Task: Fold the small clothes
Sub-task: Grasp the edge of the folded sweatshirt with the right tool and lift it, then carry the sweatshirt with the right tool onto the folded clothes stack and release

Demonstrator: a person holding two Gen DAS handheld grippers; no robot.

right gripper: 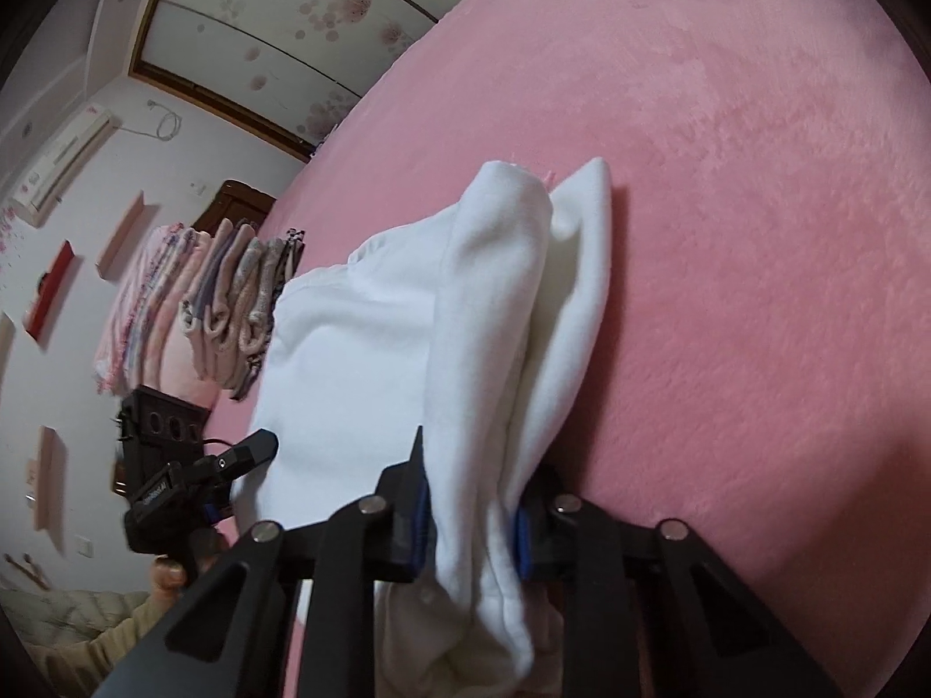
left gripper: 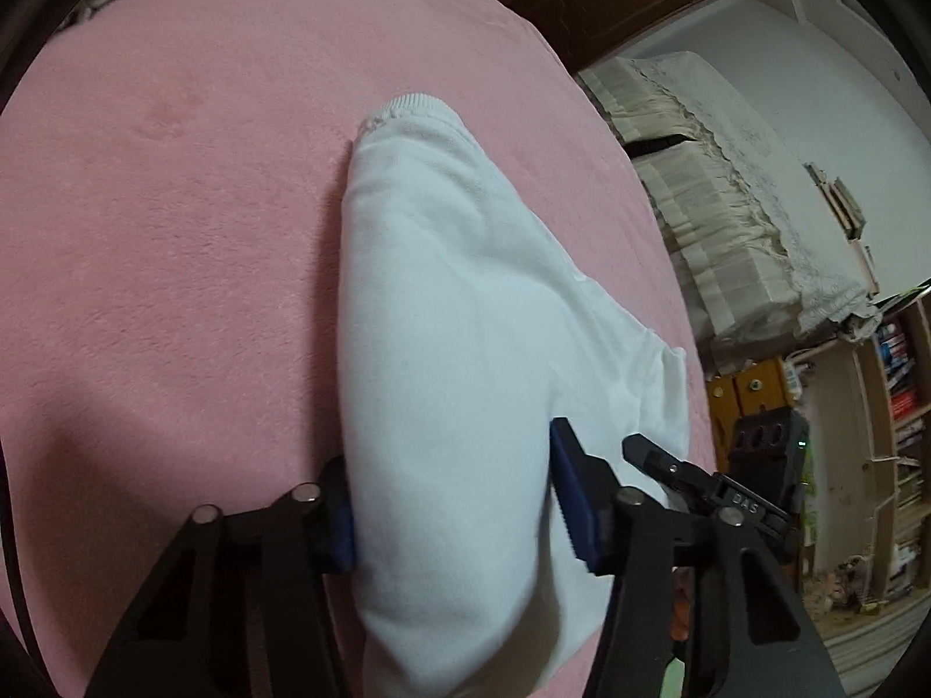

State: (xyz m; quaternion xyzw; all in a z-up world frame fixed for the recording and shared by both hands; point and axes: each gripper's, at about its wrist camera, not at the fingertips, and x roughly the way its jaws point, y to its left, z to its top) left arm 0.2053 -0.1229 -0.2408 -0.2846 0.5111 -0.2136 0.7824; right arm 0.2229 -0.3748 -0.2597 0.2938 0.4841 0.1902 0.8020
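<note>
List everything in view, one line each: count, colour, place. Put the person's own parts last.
garment: one, white, lying on the blanket, near end between both grippers' pads
blanket: one, pink, covering the bed
folded clothes: one row, pink and patterned, at the blanket's far edge in the right wrist view
wardrobe: one, pale with pink flowers, behind the bed
air conditioner: one, white, high on the wall
bookshelf: one, pale wood, at the right edge of the left wrist view
left gripper: one, black with blue pads, closed on the garment
right gripper: one, black with blue pads, closed on the garment
</note>
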